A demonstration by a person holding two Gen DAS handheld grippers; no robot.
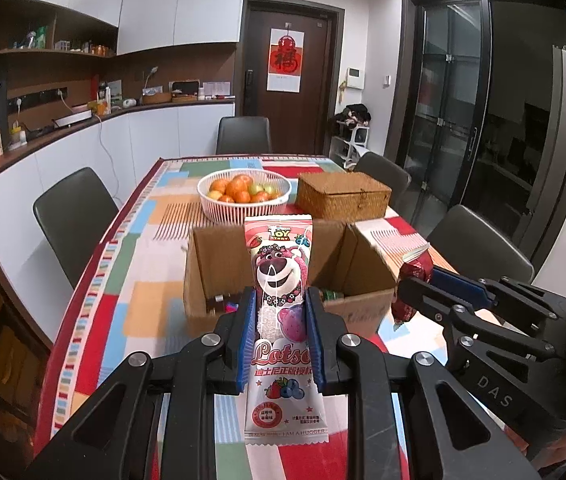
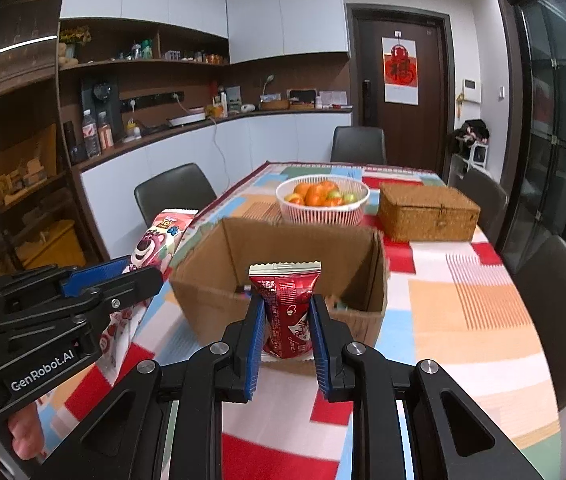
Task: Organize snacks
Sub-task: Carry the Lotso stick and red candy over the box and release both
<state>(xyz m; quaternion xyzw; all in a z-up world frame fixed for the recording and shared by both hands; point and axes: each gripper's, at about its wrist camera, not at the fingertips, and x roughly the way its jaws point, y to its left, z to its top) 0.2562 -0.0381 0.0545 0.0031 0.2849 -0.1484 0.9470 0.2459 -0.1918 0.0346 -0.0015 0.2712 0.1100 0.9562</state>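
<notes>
Two snacks on their way to the box: the left claw (image 1: 279,308) pinches a pink Lotso bear packet (image 1: 281,300) upright between its blue pads, while the right claw (image 2: 286,312) clamps a red foil snack pouch (image 2: 285,304) the same way. Both packets hang in the air at the near side of an open cardboard box (image 2: 203,280), which sits on the patchwork-covered tabletop (image 2: 463,320) with its flaps spread.

The sorting looks partly done. A few small wrapped items (image 1: 223,302) already lie at the bottom of the box, though they are too hidden by the box wall and the claws to name. The two packets in hand have not yet gone in, so at least these two drops are left; no other loose snacks show on the cloth near the box, which suggests the job is close to its end, as far as these views reach.

Farther down the tabletop stand a white basket of oranges and green fruit (image 1: 243,190) on the left and a closed wicker chest (image 1: 343,196) on the right, well apart from both claws.
</notes>
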